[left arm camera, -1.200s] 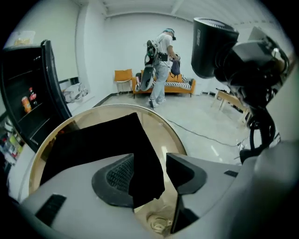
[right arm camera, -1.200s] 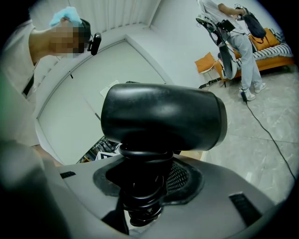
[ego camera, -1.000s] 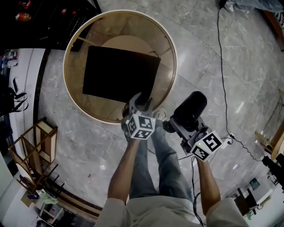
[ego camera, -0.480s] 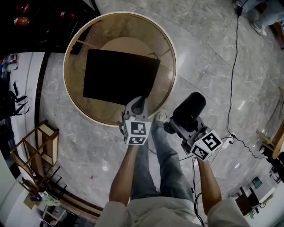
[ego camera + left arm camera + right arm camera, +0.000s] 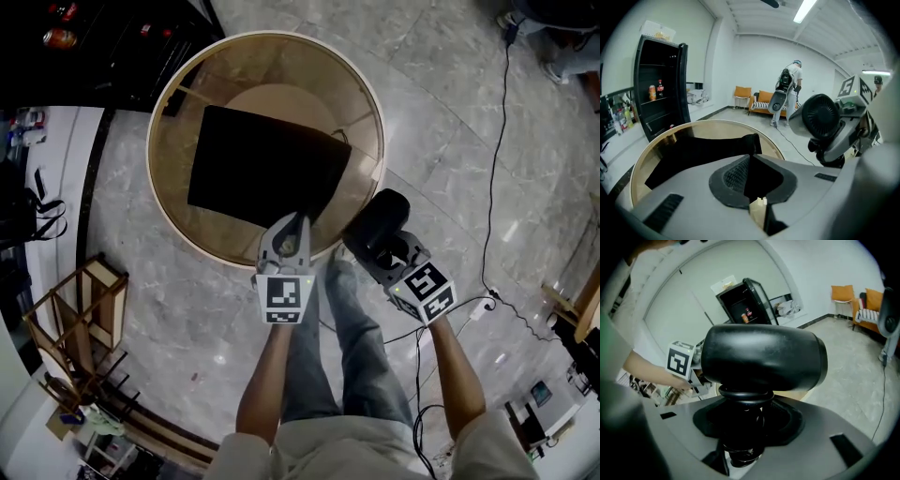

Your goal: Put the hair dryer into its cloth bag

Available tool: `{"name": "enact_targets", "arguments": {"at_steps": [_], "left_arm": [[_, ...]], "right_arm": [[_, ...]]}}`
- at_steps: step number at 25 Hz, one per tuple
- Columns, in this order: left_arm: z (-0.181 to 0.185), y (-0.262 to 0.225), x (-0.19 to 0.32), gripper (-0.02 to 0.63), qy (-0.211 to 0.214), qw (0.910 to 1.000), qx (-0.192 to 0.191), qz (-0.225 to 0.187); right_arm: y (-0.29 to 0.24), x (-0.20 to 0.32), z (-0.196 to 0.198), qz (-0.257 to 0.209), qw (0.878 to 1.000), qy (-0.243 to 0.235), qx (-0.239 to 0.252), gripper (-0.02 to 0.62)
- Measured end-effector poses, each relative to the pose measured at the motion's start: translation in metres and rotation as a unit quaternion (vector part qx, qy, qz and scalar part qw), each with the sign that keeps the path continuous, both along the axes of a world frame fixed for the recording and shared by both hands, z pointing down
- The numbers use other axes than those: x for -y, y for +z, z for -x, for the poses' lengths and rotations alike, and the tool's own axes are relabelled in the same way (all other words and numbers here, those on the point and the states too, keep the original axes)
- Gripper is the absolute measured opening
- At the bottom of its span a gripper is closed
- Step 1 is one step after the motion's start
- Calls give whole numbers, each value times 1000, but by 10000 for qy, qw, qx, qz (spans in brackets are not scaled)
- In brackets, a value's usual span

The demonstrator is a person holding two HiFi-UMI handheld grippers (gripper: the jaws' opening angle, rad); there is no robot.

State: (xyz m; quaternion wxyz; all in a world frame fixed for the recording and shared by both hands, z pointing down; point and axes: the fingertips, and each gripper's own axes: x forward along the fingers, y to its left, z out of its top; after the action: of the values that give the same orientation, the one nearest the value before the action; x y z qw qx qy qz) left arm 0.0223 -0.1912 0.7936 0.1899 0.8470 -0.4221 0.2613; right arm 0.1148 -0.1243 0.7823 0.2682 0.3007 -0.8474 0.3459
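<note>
Closing on the near edge of the cloth bag (image 5: 262, 169) on the bench (image 5: 178, 234), the left tool (image 5: 299, 222) is pinched onto fabric; the hair dryer (image 5: 375, 220) is gripped by the right tool (image 5: 386, 255), just right, not yet bagged.

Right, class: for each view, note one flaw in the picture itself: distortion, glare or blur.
Head view: wide lens bows floor seams. Left gripper view: ceiling light blows out, corners black. Right gripper view: hair dryer looms, left edge blurred.

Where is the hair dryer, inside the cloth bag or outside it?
Outside. The hair dryer sits in the right gripper, apart from the cloth bag lying on the round table.
</note>
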Motion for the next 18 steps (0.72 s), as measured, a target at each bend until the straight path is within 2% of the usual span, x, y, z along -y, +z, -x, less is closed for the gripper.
{"name": "enact_targets", "arguments": {"at_steps": [3, 5, 13, 18], "left_arm": [[3, -4, -1, 43, 16, 10000, -48, -43], [5, -6, -2, 43, 27, 10000, -69, -59], [17, -15, 6, 43, -158, 9994, -311, -70], [11, -22, 6, 43, 60, 9993, -324, -152]], "right_arm": [[13, 4, 13, 46, 9956, -811, -474, 202], [22, 11, 20, 109, 9912, -1145, -649, 202], [61, 20, 36, 590, 9723, -1884, -1251, 202], [75, 23, 39, 783, 9609, -2160, -1548, 202]]}}
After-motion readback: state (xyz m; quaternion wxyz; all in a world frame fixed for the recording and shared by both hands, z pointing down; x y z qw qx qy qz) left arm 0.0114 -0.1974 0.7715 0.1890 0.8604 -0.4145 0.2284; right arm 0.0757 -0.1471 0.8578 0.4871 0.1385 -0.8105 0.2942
